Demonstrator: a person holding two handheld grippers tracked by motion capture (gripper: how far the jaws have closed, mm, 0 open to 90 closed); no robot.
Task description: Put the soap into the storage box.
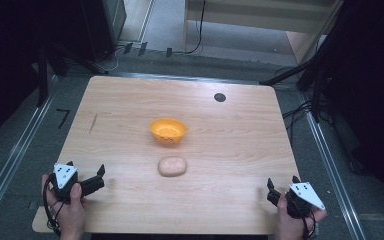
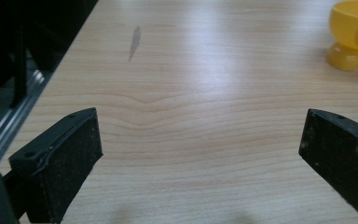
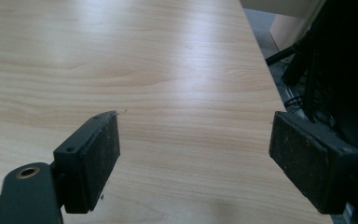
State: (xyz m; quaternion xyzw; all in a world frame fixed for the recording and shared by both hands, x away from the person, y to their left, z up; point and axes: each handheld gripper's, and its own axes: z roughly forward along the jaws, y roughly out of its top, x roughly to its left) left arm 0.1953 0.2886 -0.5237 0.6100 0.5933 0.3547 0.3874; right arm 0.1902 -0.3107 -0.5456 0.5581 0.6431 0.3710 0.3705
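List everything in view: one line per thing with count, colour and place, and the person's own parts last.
table: one, light wood grain, fills the middle of the high view
bowl: one, yellow-orange, upright near the table's centre
lump: one, pale pinkish-beige, rounded, just on the near side of the bowl, apart from it; what it is I cannot tell
round spot: one, dark, on the table's far right part
streak: one, dark, thin, on the table's left part
left gripper: one, black with a grey plate, near left corner, open, holding nothing
right gripper: one, black with a grey plate, near right corner, open, holding nothing
hands: two, each holding a gripper at the near edge
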